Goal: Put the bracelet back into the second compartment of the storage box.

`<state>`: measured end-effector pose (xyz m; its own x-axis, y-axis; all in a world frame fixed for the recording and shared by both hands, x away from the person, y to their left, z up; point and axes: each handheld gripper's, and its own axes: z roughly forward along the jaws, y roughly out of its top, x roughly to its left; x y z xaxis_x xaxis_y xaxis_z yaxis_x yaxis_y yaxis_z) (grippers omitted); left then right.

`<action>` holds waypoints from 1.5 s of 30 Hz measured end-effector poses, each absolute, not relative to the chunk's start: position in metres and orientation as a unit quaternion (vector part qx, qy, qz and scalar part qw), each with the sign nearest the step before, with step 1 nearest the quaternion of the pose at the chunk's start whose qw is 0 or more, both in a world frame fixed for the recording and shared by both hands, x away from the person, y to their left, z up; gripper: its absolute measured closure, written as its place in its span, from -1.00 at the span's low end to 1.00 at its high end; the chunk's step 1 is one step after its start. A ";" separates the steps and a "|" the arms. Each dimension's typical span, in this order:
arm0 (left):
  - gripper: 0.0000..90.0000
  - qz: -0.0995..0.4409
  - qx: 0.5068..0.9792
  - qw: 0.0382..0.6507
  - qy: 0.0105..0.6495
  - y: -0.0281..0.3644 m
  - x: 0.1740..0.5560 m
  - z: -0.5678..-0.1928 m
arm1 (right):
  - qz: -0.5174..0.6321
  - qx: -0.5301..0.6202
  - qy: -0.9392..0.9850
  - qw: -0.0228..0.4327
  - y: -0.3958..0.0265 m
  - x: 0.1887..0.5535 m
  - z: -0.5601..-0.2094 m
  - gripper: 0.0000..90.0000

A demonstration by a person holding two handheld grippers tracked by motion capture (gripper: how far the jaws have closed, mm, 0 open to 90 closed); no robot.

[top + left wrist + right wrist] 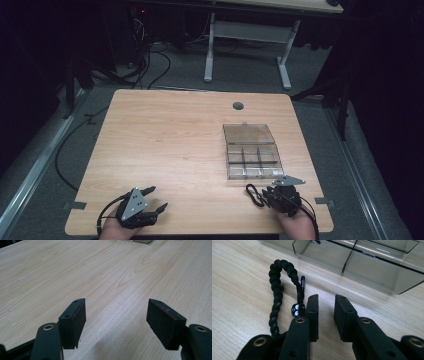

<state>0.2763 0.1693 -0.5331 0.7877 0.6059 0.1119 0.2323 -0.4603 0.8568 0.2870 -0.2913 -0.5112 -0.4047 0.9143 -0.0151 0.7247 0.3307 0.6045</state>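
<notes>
black braided cord (277, 290) (glossy bead)

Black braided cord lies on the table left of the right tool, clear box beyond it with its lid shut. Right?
Not quite: the box has its lid open, folded back flat, as the high view shows. The cord does lie left of the right tool.

Wooden table (170, 145), clear box (252, 152), black cord (277, 293)
</notes>
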 end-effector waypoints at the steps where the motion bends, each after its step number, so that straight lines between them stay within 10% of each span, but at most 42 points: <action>1: -0.28 0.206 0.829 0.454 0.253 0.169 0.276 -0.533 | 0.263 0.515 0.796 0.180 -0.291 0.287 -0.511 0.65; 45: -0.28 0.206 0.824 0.462 0.254 0.171 0.275 -0.533 | 0.103 0.521 0.846 0.049 -0.295 0.327 -0.476 0.46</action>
